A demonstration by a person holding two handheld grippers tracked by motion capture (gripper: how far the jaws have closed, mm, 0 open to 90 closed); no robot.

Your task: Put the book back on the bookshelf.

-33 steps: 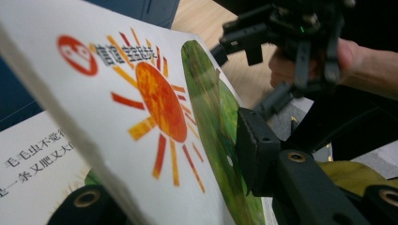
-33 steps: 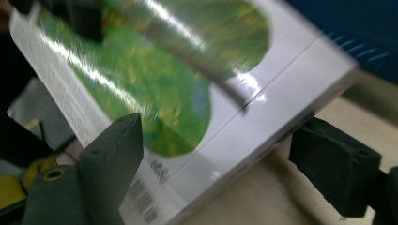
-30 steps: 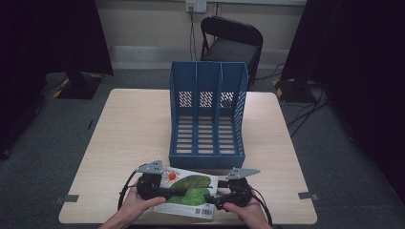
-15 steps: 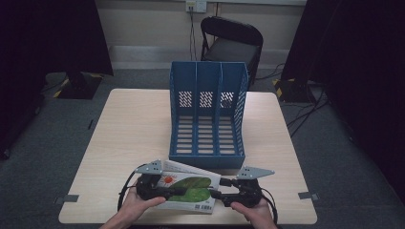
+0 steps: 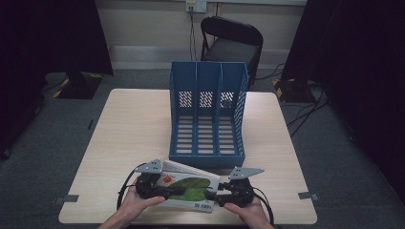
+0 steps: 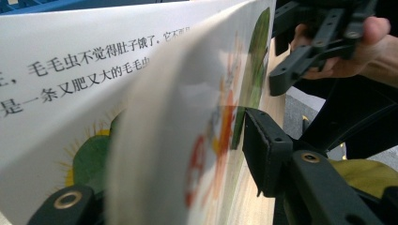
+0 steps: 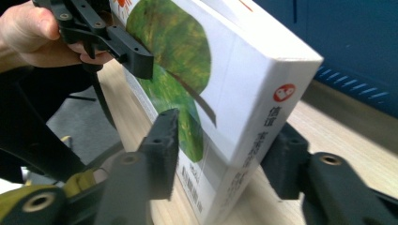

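Observation:
A picture book [image 5: 191, 187] with a green caterpillar cover lies at the table's near edge, just in front of a blue three-slot file holder [image 5: 207, 119]. My left gripper [image 5: 175, 191] grips the book's left side, where the front cover [image 6: 206, 117] is lifted off a page of printed text [image 6: 70, 70]. One finger [image 6: 265, 145] presses the cover face; the other is hidden behind it. My right gripper [image 5: 213, 194] is shut across the book's [image 7: 234, 70] spine corner, with one jaw on the cover and one under the back. The left gripper [image 7: 108, 42] shows beyond it.
The file holder lies on its back with its slots facing up, in the middle of the wooden table [image 5: 129, 133]. A black folding chair [image 5: 231, 45] stands behind the table's far edge. Cables trail from both grippers over the near edge.
The right gripper drew slightly off to the right, then came back onto the book's right end. The left side of the book has risen a little, opening the cover.

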